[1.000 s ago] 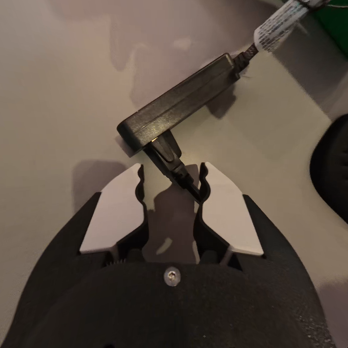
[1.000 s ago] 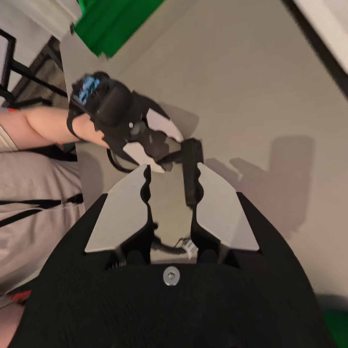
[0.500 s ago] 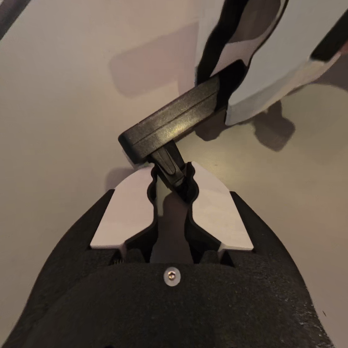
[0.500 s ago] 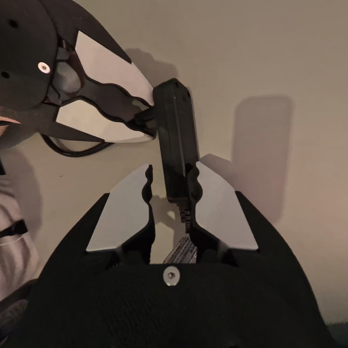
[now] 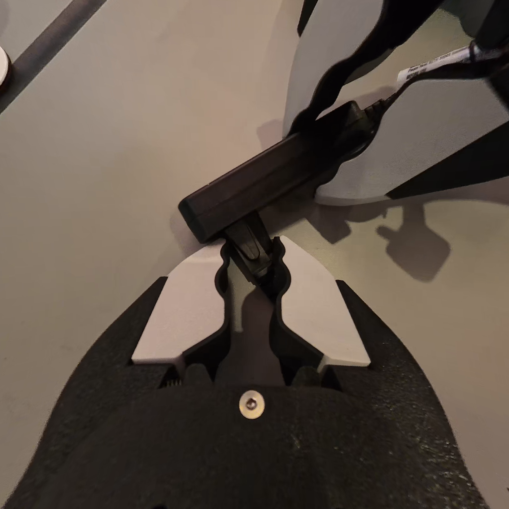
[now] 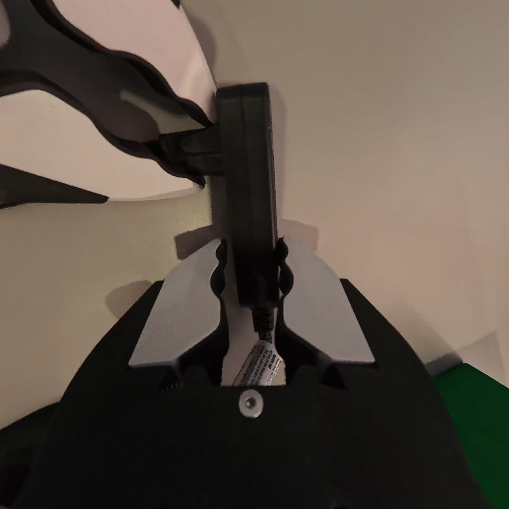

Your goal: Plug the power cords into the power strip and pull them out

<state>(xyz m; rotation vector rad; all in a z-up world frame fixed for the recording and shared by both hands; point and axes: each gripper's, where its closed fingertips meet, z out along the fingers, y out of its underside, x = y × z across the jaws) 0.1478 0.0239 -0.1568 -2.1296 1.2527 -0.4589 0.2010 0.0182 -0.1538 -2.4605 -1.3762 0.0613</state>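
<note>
A slim black power strip (image 5: 264,170) lies on the beige table (image 5: 110,165). A black plug (image 5: 248,245) sits in its side near the close end. My left gripper (image 5: 252,248) is shut on this plug. My right gripper (image 6: 251,248) is shut on the cable end of the strip (image 6: 248,192). The strip's cable with a white label (image 6: 261,363) runs back between the right fingers. Each gripper shows in the other's view: the right one (image 5: 344,115) at the strip's far end, the left one (image 6: 176,154) on the plug (image 6: 198,157).
A green object (image 6: 473,399) lies at the lower right of the right wrist view. A dark band along the table's edge (image 5: 55,41) crosses the upper left of the left wrist view. The white cable label (image 5: 413,74) shows at the upper right there. Tip to tip, the grippers are about 6 centimetres apart.
My left gripper has moved up to the plug and shut on it. My right gripper has come in over the strip's cable end and shut on it.
</note>
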